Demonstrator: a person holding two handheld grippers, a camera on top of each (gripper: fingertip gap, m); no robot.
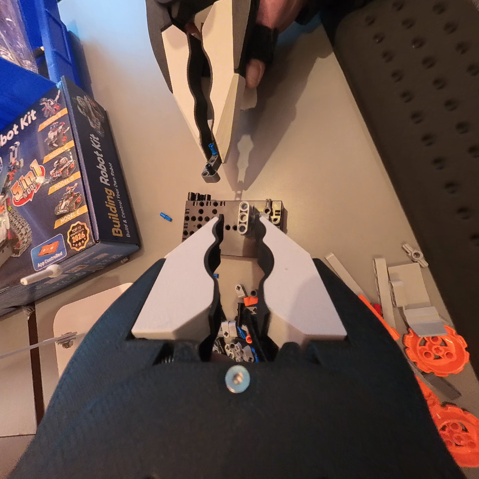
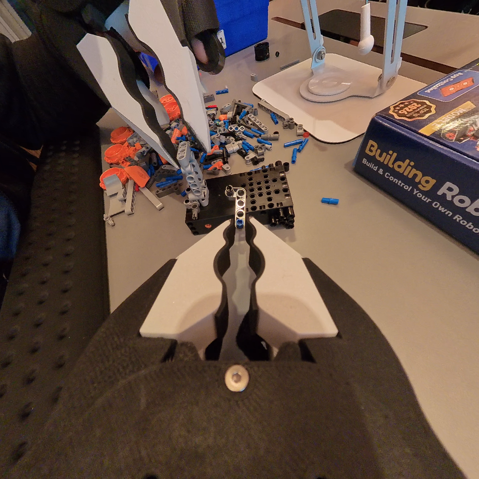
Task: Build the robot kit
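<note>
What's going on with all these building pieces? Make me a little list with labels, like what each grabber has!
Left gripper: open, one finger on each side of a tall grey beam that stands on the black holed block
Right gripper: shut on a small grey beam, held close to the block
Pile: loose parts in grey, blue, black and orange, behind the block
Nearby: one blue pin alone on the table; a dark blue box to the side

A small grey L-shaped beam [image 2: 239, 207], blue pin at its end, juts from the right tongs [image 2: 239, 223] above a black perforated block [image 2: 261, 191].
</note>
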